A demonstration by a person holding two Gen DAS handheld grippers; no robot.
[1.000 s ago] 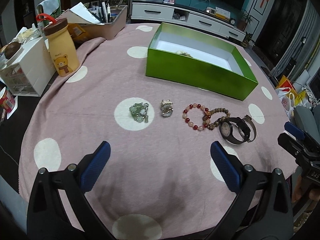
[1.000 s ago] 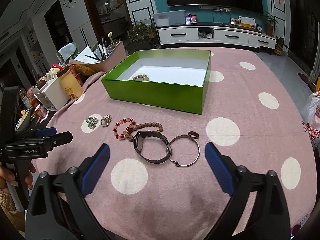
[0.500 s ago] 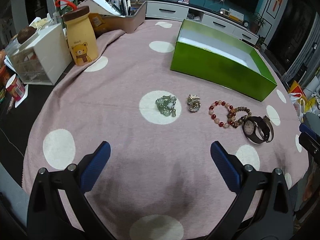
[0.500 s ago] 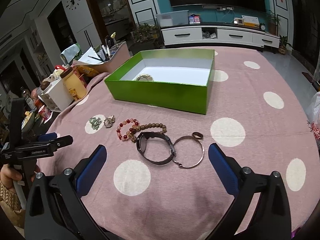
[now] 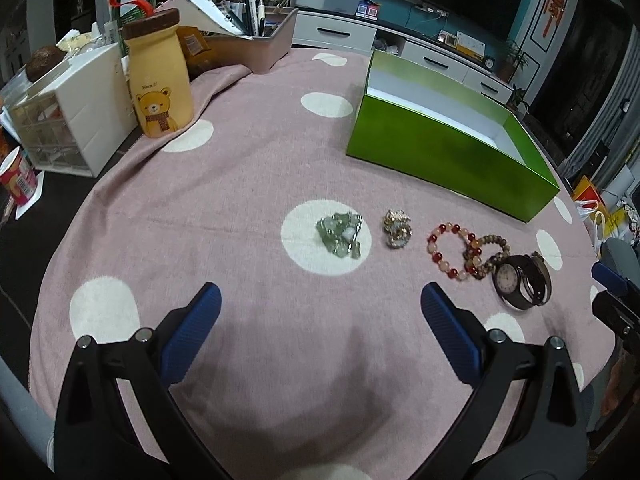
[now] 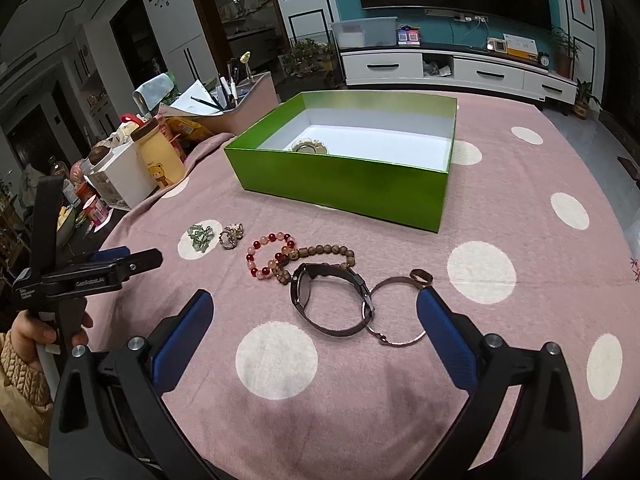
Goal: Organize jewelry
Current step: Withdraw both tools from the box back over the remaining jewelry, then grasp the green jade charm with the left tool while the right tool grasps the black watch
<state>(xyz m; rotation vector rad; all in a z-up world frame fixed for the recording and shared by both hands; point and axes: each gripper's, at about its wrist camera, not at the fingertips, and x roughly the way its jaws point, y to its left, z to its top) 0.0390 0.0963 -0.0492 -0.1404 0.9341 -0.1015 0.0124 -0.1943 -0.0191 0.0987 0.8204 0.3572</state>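
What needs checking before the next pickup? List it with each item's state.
1. Left tongs open and empty: ok.
2. Right tongs open and empty: ok.
3. Green box open, with room inside: ok.
4. Green bead cluster lies apart from the gold ring: ok.
5. Watch free of neighbours: not ok, it touches the wooden bracelet and bangle.
6. Piece already in box settled: cannot tell.

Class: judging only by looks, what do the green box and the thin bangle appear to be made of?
Green box: probably glossy coated cardboard, given its thin straight walls, soft sheen and white inside.
Thin bangle: likely metal, a slim, shiny coppery hoop.
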